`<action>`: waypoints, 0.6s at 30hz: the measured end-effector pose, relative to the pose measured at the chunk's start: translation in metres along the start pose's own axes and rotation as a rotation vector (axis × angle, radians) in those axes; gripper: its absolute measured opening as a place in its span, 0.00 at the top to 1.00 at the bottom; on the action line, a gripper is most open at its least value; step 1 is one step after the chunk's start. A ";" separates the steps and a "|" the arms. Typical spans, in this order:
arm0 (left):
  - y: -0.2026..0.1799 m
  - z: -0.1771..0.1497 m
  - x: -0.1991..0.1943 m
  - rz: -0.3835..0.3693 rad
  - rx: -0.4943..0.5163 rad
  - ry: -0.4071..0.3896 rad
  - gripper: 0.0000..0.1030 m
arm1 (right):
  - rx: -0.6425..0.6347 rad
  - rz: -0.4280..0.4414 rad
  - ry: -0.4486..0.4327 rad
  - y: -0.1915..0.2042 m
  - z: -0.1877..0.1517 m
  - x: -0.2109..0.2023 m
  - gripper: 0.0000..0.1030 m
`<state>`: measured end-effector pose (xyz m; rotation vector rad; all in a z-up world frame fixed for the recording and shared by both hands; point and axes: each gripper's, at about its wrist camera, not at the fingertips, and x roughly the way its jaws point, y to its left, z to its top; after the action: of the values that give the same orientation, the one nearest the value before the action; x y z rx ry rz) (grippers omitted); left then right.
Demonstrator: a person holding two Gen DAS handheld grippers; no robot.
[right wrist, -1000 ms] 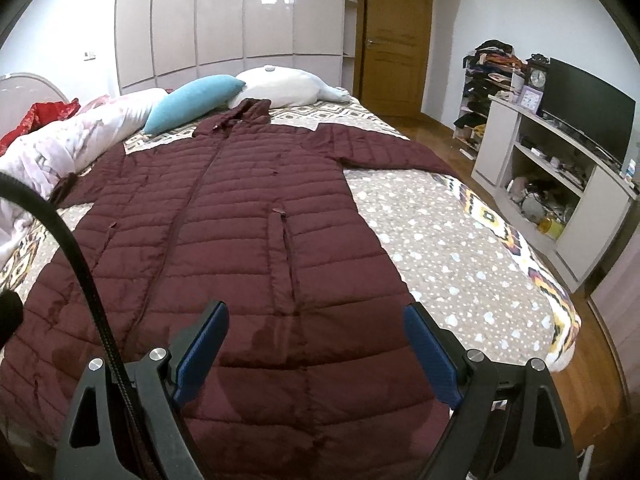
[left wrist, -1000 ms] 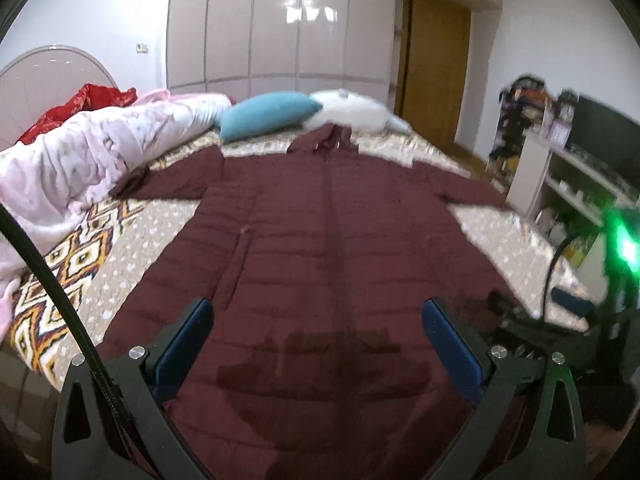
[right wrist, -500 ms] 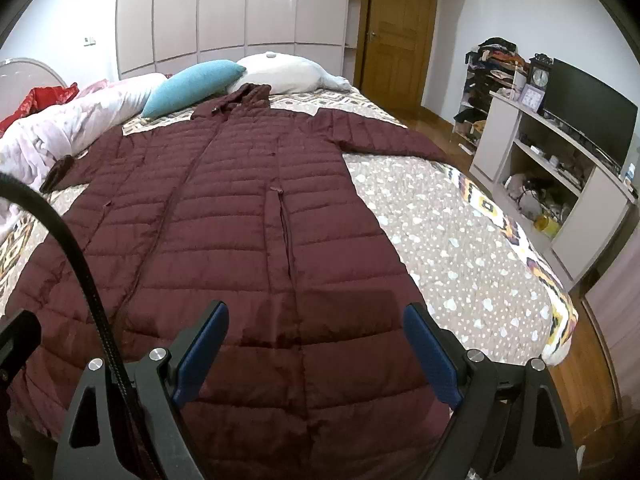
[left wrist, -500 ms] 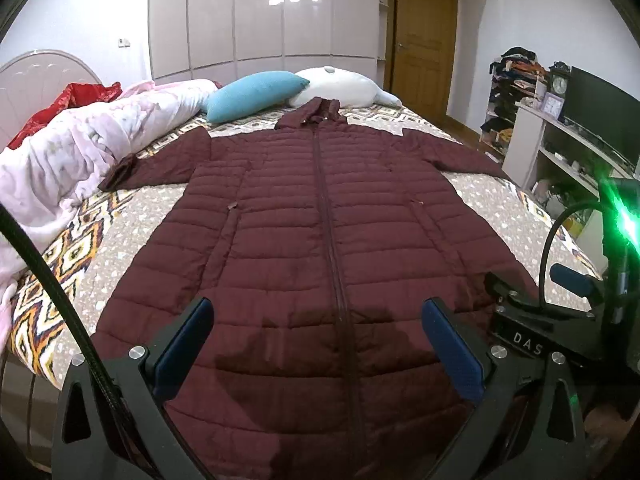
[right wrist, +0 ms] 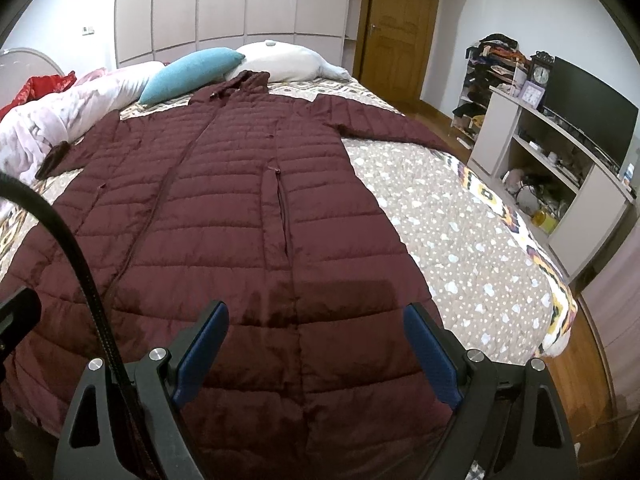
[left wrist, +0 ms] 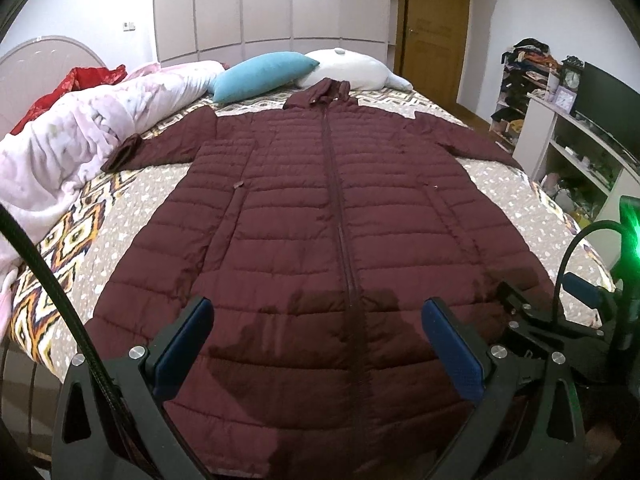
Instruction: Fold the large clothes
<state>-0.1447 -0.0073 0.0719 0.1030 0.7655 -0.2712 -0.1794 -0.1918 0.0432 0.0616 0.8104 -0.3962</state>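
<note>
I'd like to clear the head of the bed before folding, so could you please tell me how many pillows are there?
2. A blue pillow lies left of the coat's hood, and a white pillow lies behind the hood. The pink duvet may hide others.

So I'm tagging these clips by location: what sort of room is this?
A home bedroom, most likely: a bed with a maroon coat spread on it, pillows, and a tall built-in wardrobe.

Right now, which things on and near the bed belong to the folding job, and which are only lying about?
For the job:
- maroon coat, spread flat, zipped
- left gripper, open above the hem
- right gripper, open above the hem

Lying about:
- blue pillow
- white pillow
- pink duvet
- red cloth
- television
- clock
</note>
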 end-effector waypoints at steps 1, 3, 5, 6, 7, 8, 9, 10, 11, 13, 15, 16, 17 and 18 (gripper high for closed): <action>0.000 0.000 0.001 0.004 0.000 0.003 0.00 | 0.001 -0.001 0.002 0.000 0.000 0.001 0.11; 0.000 0.000 0.002 0.012 0.003 0.010 0.00 | 0.002 -0.001 0.006 0.000 0.000 0.002 0.11; 0.000 0.000 0.004 0.013 0.004 0.015 0.00 | 0.001 -0.002 0.010 0.001 0.001 0.004 0.11; 0.000 0.000 0.004 0.014 0.004 0.016 0.00 | 0.000 -0.001 0.010 0.001 0.001 0.004 0.11; 0.000 0.001 0.005 0.014 0.005 0.016 0.00 | -0.001 -0.001 0.011 0.001 0.001 0.005 0.11; 0.000 0.001 0.005 0.015 0.005 0.016 0.00 | -0.003 -0.001 0.012 0.002 0.001 0.005 0.11; 0.000 0.001 0.005 0.016 0.004 0.016 0.00 | -0.004 -0.001 0.012 0.002 0.001 0.005 0.11; 0.000 0.001 0.005 0.015 0.004 0.016 0.00 | -0.006 -0.001 0.013 0.003 0.002 0.005 0.11; 0.000 0.001 0.006 0.015 0.002 0.017 0.00 | -0.007 -0.001 0.013 0.003 0.002 0.006 0.11; 0.000 0.001 0.006 0.015 0.001 0.019 0.00 | -0.011 -0.002 0.016 0.005 0.002 0.007 0.11; 0.002 0.002 0.008 0.016 -0.005 0.023 0.00 | -0.014 -0.002 0.017 0.006 0.003 0.007 0.11; 0.004 0.002 0.009 0.016 -0.008 0.024 0.00 | -0.016 -0.002 0.017 0.007 0.003 0.007 0.11; 0.005 0.003 0.010 0.016 -0.010 0.025 0.00 | -0.018 -0.003 0.017 0.008 0.003 0.007 0.11; 0.006 0.003 0.010 0.016 -0.012 0.027 0.00 | -0.021 -0.003 0.017 0.009 0.003 0.007 0.11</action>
<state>-0.1338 -0.0042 0.0669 0.1019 0.7923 -0.2502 -0.1695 -0.1869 0.0395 0.0444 0.8313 -0.3906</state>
